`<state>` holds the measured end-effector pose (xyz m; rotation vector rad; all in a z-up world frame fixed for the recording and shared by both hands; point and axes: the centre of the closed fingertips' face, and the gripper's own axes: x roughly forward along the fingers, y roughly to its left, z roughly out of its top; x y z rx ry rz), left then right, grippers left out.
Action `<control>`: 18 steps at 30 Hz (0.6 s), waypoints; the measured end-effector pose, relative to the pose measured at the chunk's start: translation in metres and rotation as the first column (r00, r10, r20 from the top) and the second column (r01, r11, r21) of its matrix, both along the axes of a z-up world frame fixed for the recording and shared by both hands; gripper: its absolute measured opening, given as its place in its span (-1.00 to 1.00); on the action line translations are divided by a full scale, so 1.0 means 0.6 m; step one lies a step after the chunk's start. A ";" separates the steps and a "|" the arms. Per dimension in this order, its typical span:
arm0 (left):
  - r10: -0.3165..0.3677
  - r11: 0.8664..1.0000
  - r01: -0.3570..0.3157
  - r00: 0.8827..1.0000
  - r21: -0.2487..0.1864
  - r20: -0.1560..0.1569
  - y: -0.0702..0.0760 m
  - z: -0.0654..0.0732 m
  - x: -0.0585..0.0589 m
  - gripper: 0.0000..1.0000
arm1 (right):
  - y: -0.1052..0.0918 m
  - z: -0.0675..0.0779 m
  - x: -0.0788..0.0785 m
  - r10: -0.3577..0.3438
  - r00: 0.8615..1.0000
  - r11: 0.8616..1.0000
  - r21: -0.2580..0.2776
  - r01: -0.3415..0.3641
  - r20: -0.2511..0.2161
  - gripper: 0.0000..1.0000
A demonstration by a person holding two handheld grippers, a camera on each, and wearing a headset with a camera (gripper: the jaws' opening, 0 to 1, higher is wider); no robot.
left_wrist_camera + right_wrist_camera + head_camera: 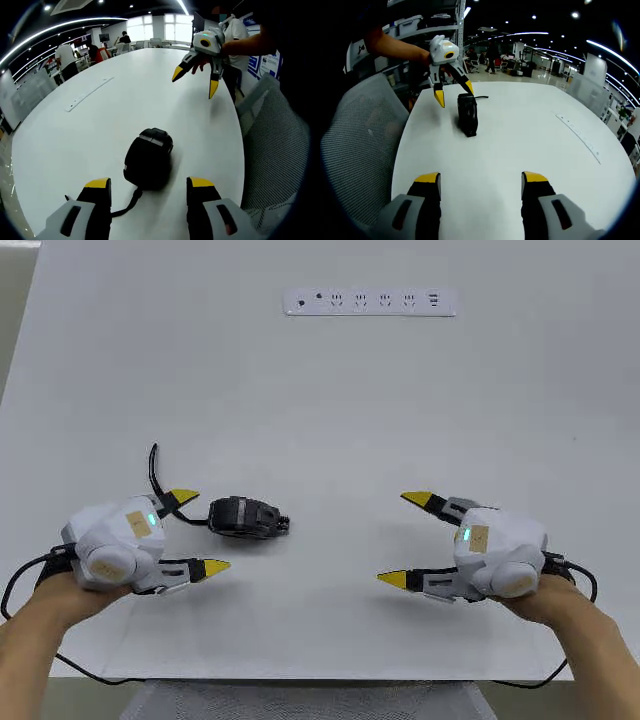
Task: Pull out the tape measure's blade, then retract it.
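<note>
Tape measure, black and rounded, lies on smooth white table.

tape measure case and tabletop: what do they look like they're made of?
Tape measure: black case, likely moulded plastic, maybe rubber-coated; mostly matte with a faint sheen on its curved top in the left gripper view. Table: smooth white top, probably laminate or painted board; soft, diffuse reflections, no grain.

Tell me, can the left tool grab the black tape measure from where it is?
Probably yes. The left tool is open, and the tape measure lies just ahead of its yellow tips, with nothing standing between them on the table. A short push forward should do it.
</note>
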<state>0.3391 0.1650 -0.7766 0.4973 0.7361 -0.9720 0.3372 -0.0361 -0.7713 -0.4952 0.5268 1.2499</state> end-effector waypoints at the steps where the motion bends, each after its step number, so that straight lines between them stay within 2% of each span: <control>1: -0.008 1.000 0.008 1.000 0.005 -0.002 -0.001 -0.001 0.002 0.15 | 0.004 0.000 0.001 0.007 1.000 1.000 0.000 -0.007 0.000 0.30; 9: -0.092 0.995 0.093 0.995 0.046 -0.022 -0.004 -0.010 0.015 -0.02 | 0.043 -0.008 0.012 0.067 0.998 0.998 0.007 -0.067 0.003 0.18; 18: -0.171 0.981 0.176 0.983 0.087 -0.063 -0.007 -0.030 0.013 -0.22 | 0.073 -0.018 0.015 0.118 0.993 0.993 0.004 -0.118 0.000 0.07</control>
